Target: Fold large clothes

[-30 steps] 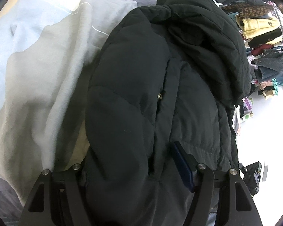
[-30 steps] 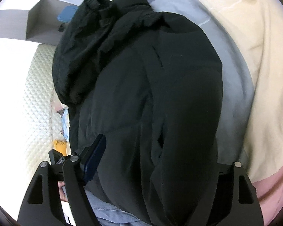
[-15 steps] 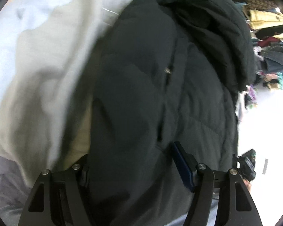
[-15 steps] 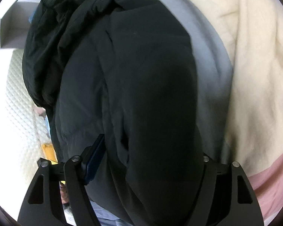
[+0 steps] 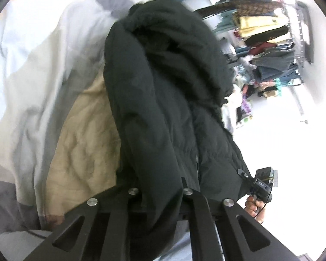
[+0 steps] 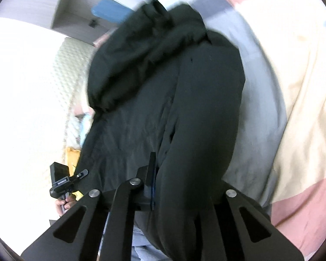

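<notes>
A black hooded puffer jacket [image 5: 163, 100] lies lengthwise on the bed, hood at the far end. My left gripper [image 5: 158, 191] is shut on a thick fold of its near hem; the fabric bulges between the jaws and hides the fingertips. My right gripper [image 6: 180, 184] is shut on the jacket [image 6: 167, 100] at the other side of the hem; one blue-padded finger [image 6: 151, 174] shows, the other is buried in fabric. The near end of the jacket is lifted off the bedding. Each view shows the other hand-held gripper at the jacket's edge.
Bedding in light blue, grey and beige [image 5: 80, 143] lies left of the jacket; cream and pink bedding [image 6: 297, 100] lies right. A rack of hanging clothes [image 5: 269, 37] stands beyond the bed. A quilted white headboard [image 6: 69, 82] and shelf [image 6: 80, 10] are at the left.
Both grippers have closed from wide open onto the jacket's near hem and lifted it. The jacket has bunched narrower and the beige bedding under its left side has come into view.
</notes>
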{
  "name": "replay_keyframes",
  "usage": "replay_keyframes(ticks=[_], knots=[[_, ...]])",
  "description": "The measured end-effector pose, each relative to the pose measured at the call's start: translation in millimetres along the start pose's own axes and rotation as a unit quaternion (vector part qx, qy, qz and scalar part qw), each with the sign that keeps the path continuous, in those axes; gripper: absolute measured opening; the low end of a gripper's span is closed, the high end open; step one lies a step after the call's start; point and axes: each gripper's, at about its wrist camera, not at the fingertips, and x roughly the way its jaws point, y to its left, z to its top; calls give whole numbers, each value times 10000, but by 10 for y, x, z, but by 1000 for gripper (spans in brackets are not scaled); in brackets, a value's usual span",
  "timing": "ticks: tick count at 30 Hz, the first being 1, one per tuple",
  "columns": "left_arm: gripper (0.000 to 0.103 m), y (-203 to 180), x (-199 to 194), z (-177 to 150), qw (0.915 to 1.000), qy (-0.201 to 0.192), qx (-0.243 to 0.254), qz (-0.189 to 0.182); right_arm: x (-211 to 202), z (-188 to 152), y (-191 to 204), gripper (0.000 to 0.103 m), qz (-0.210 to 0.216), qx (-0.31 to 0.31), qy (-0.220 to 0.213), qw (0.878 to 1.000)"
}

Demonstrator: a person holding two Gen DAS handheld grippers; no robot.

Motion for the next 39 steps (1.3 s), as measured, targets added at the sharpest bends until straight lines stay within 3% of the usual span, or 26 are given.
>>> replay_keyframes(ticks=[6, 13, 22, 27, 31, 39], knots=[[7, -271, -458, -143, 9987, -297, 407, -56, -578, -112, 61, 8, 261, -398, -424, 9980], [6, -479, -973, -461, 9962, -643, 474, -347, -1091, -285, 33, 8, 553, -393, -704, 9952], [6, -916, -1657, -1104, 9868, -1211, 886, -617, -1595, -707, 513, 8, 621, -785, -1071, 9892], [6, -1155, -2015, -1367, 9772, -1651, 1190, -612, -1975, -1003, 708, 8, 690, -1042, -1310, 9835], [6, -1287, -2110, -1314, 9723, -1872, 1307, -506, -2065, -999, 827, 9, 683, -1134, -1408, 9811], [6, -1656, -1964, -756, 9648, -2007, 1697, -48, -1961, -386, 876, 9, 350, -1026, -1551, 9819]])
